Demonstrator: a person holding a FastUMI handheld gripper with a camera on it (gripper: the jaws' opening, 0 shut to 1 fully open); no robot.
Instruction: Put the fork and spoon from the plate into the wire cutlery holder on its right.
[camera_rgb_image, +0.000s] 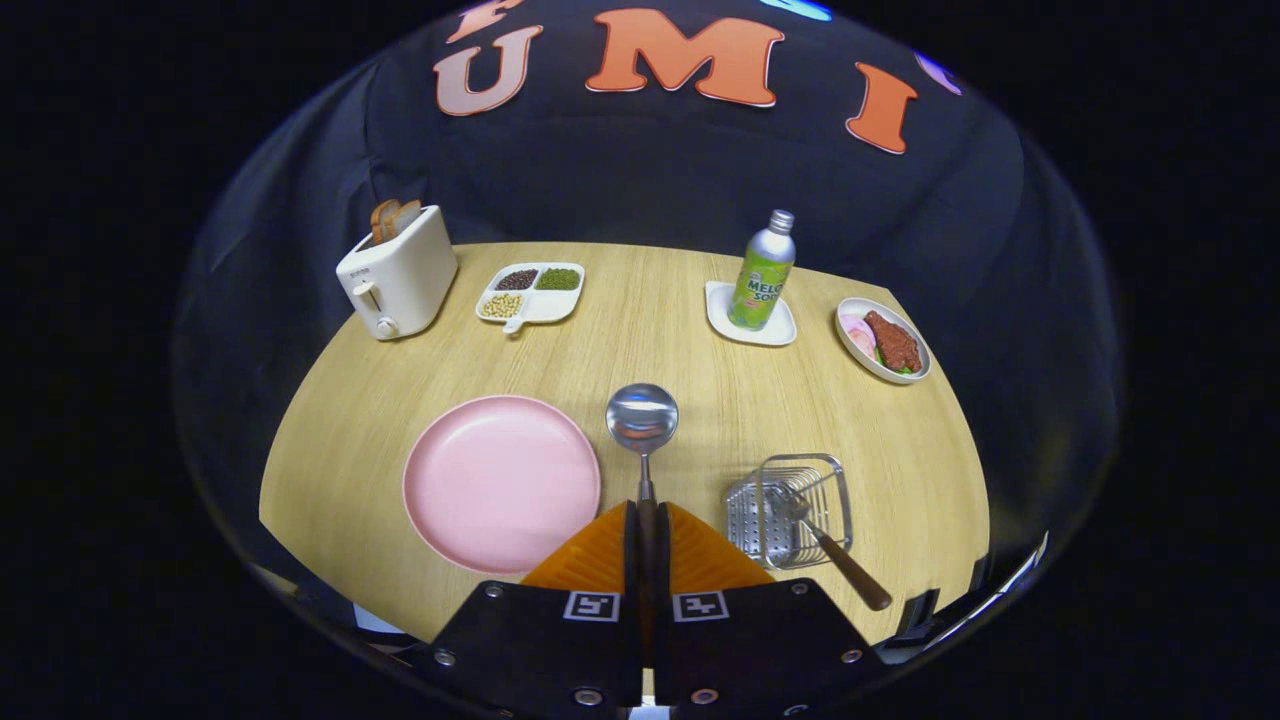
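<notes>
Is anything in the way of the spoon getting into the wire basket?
Nothing visible. The claw is shut on the spoon, and only bare table lies between it and the wire holder, where the fork already sits.

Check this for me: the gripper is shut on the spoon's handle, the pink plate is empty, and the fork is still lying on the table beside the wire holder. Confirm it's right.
One part is wrong. In the gripper view the fork is not on the table; it already stands in the wire cutlery holder, handle sticking out. The rest holds: the gripper is shut on the spoon handle, and the pink plate is empty.
</notes>
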